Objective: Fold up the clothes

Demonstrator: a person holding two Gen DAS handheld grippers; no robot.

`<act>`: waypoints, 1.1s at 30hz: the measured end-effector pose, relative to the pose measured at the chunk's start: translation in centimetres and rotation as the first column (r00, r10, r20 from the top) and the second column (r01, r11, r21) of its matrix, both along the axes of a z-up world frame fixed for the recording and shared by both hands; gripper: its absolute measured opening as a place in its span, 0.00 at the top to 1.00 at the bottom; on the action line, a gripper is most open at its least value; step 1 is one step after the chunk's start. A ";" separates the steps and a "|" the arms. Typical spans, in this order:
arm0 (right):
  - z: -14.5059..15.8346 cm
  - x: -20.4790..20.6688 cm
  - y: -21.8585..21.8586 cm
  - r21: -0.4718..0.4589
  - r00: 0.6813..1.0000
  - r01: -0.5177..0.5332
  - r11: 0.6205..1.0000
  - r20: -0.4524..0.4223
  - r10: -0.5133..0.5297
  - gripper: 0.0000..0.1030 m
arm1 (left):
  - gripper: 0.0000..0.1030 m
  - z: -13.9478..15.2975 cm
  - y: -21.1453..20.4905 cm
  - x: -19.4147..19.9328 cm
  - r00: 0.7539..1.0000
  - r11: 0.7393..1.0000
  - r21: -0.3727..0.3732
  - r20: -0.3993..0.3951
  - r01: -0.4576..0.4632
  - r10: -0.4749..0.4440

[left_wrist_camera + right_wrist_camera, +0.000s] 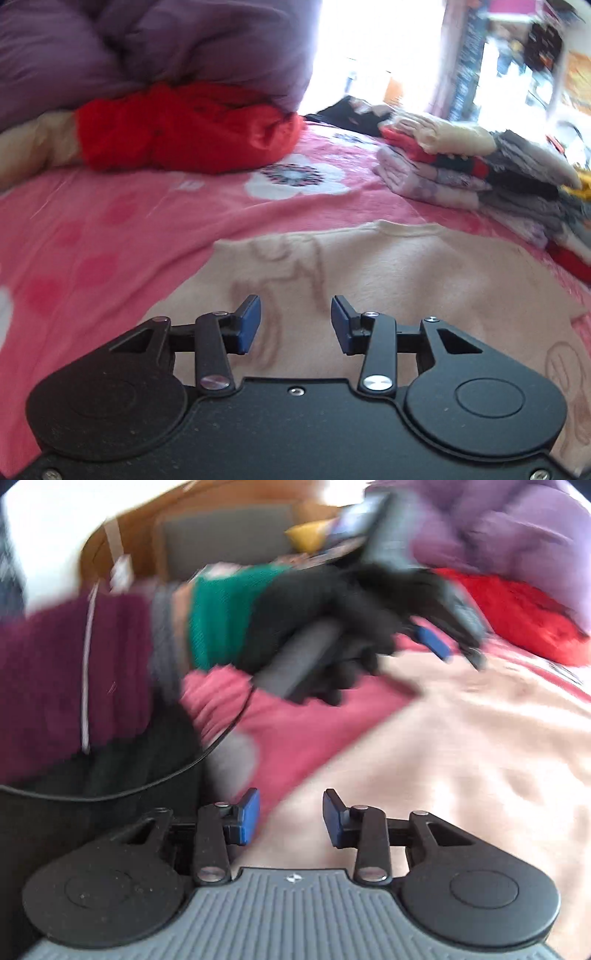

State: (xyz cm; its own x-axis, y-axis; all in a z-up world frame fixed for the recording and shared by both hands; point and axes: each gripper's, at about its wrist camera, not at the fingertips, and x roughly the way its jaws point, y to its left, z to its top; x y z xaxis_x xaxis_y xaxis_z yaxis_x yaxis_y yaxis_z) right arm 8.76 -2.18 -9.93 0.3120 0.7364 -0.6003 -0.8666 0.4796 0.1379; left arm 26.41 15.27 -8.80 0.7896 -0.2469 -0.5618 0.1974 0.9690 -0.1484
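Observation:
A cream garment with a faint printed drawing (388, 280) lies spread flat on the pink flowered bedspread (110, 236). My left gripper (295, 321) hovers just above its near part, jaws open, nothing between the blue pads. In the right wrist view the same cream garment (461, 746) fills the right half. My right gripper (291, 818) is open over its left edge, with nothing in it. Farther back in that view a black-gloved hand (325, 627) with a green cuff holds the left gripper (443, 642) above the cloth.
A stack of folded clothes (461, 170) sits at the right on the bed. A red garment (184, 129) and a purple duvet (147, 48) lie at the back. A person's maroon sleeve (74, 672) and a black cable (184, 764) are on the left in the right wrist view.

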 end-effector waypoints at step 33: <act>-4.7 17.1 -15.2 0.122 0.878 0.400 0.908 -0.337 -0.341 0.54 | 0.42 -3.9 -6.3 12.9 0.993 0.983 0.169 -0.088 -0.065 0.081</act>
